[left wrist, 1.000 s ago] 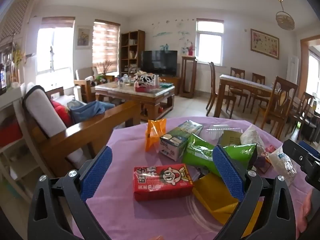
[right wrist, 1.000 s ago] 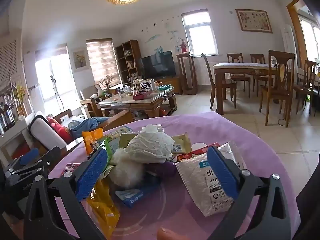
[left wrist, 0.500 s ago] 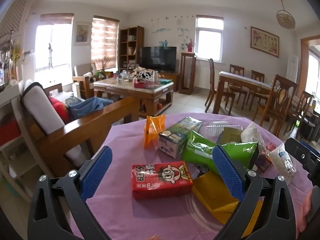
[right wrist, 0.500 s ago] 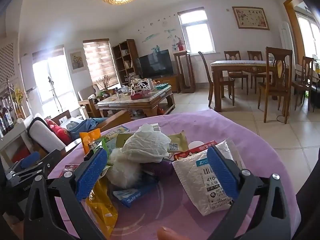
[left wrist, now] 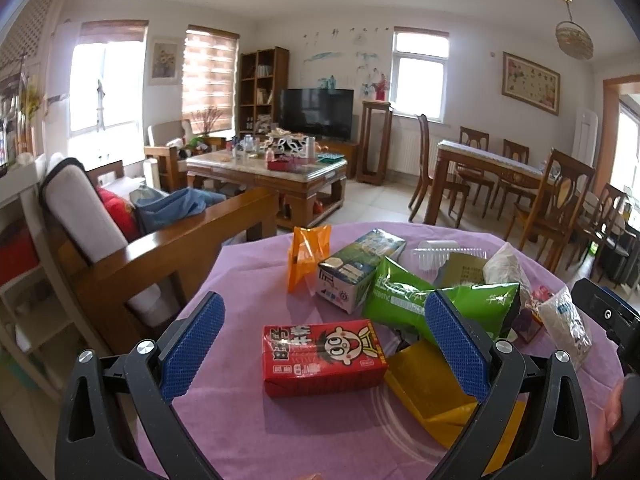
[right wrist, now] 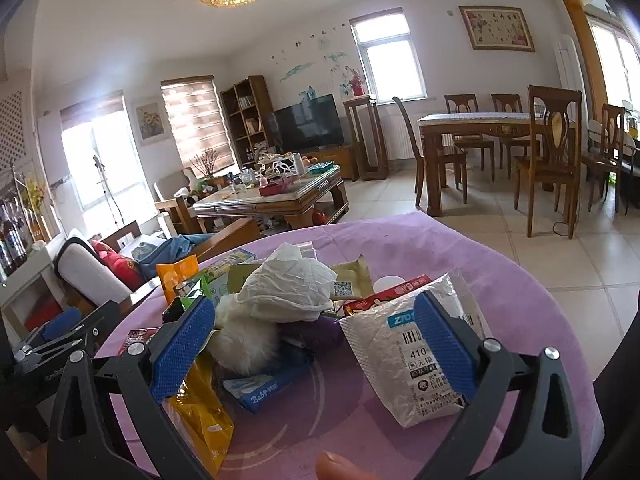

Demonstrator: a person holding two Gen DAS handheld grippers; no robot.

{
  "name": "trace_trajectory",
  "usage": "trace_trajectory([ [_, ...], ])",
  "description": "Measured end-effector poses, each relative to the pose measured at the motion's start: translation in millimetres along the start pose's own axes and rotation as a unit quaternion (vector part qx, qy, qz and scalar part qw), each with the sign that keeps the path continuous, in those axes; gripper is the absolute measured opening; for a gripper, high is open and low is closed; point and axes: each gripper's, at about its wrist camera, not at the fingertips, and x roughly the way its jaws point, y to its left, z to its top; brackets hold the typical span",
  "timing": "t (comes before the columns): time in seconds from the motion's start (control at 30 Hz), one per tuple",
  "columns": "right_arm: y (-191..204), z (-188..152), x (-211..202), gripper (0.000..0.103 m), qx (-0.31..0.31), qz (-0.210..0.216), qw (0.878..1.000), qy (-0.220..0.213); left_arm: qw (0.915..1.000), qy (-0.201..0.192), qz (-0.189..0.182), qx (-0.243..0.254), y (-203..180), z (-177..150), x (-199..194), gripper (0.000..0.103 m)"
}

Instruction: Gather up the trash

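Barely anything changes since a second ago; left gripper [left wrist: 322,340] drifts slightly closer to red drink carton [left wrist: 322,357], fingers spread; right gripper [right wrist: 316,344] likewise spread above pile, white courier bag [right wrist: 416,354] untouched; collecting not started imo.

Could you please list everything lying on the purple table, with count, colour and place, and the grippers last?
Red drink carton with cartoon face: one, red, nearest the left gripper.
Green snack bag: one, green, centre of the pile.
Orange plastic wrapper: one, orange, standing at the far left.
Green-and-white milk carton: one, beside the orange wrapper.
Yellow foil bag: one, yellow, near edge.
White crumpled tissue: one, white, atop the pile.
White printed pouch: one, right side.
Blue tissue pack: one, blue, near the pile's front.
Left gripper: open, empty.
Right gripper: open, empty.
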Motion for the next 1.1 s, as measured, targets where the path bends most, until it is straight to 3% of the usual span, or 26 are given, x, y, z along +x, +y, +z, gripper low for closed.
trace_trajectory([
  [1.1,-6.2,-3.9,3.9,0.098,0.009,0.001,1.0,0.005,1.0,0.0,-0.001,0.002,0.9,0.5,0.8,0.099],
])
